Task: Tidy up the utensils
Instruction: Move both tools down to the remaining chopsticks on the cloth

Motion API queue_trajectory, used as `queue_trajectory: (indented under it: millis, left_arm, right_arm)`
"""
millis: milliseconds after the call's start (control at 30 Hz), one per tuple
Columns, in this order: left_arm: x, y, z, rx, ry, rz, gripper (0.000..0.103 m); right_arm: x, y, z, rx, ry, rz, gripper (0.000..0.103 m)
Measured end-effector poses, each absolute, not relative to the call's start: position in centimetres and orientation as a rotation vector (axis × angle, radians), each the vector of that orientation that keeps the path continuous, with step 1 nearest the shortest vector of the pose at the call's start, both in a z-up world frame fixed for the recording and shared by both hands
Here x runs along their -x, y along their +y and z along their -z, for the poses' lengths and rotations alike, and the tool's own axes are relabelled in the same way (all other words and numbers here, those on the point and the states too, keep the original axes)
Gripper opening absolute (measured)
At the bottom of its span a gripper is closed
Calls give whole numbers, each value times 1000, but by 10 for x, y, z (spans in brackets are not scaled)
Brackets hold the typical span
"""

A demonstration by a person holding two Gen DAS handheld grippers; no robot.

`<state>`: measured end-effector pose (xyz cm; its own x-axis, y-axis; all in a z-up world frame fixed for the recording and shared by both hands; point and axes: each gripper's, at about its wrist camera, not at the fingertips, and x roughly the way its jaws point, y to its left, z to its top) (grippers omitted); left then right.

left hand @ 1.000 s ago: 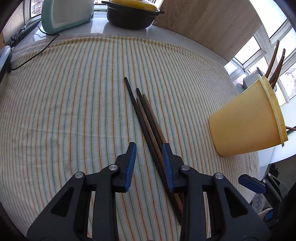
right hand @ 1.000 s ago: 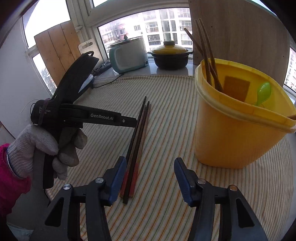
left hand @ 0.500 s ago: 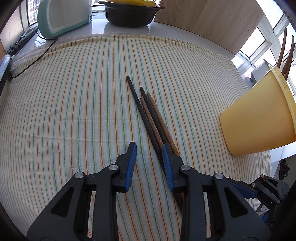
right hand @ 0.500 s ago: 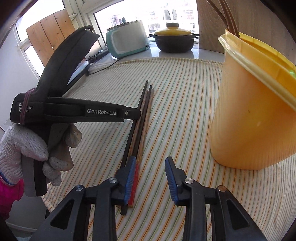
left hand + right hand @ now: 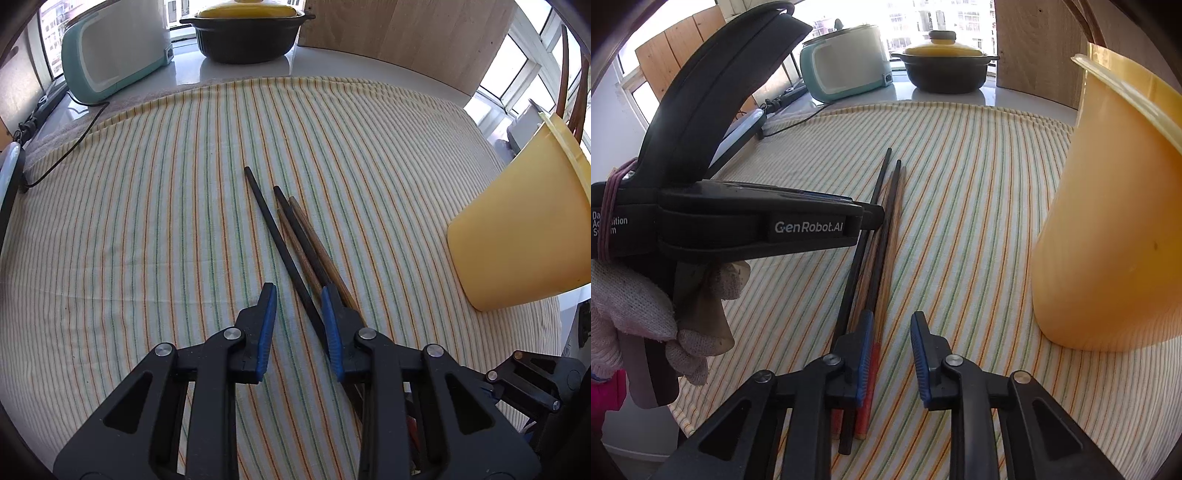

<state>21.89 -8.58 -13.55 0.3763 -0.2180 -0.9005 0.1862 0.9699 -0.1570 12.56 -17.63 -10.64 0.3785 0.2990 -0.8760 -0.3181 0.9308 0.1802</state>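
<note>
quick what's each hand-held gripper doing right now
Left hand-held gripper: open, holding nothing, chopsticks beside it.
Right hand-held gripper: jaws just closing, nothing held yet.

Four chopsticks (image 5: 295, 236) lying together on one striped cloth (image 5: 147, 221). One yellow bucket (image 5: 517, 236), with two more sticks (image 5: 572, 85) standing in it. One black pot with yellow lid (image 5: 247, 33). One teal cooker (image 5: 110, 51). Two tongs (image 5: 299, 325) (image 5: 890, 354).

Striped cloth (image 5: 147, 221), yellow bucket (image 5: 1108, 240), dark chopsticks (image 5: 291, 236).
</note>
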Motion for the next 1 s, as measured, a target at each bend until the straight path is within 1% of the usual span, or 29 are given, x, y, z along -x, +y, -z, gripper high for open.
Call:
queue_trajectory:
  millis: [100, 267, 400, 467, 633, 1000]
  left_arm:
    - [-216, -81, 137, 4, 1156, 263, 20]
    - [-217, -79, 138, 24, 1159, 276, 19]
    - [-215, -83, 139, -17, 1136, 282, 15]
    - [-215, -77, 138, 7, 1141, 301, 11]
    - [-211, -64, 136, 21, 1144, 308, 7]
    - [-212, -47, 136, 97, 1162, 326, 7]
  right_arm:
    - [-125, -179, 105, 20, 1116, -387, 19]
    - [-125, -179, 106, 18, 1127, -385, 18]
    - [-129, -177, 109, 25, 1133, -374, 17]
    - [-132, -177, 109, 23, 1134, -371, 17]
    - [-140, -170, 109, 46, 1142, -359, 15]
    - [-164, -155, 114, 107, 1170, -324, 15]
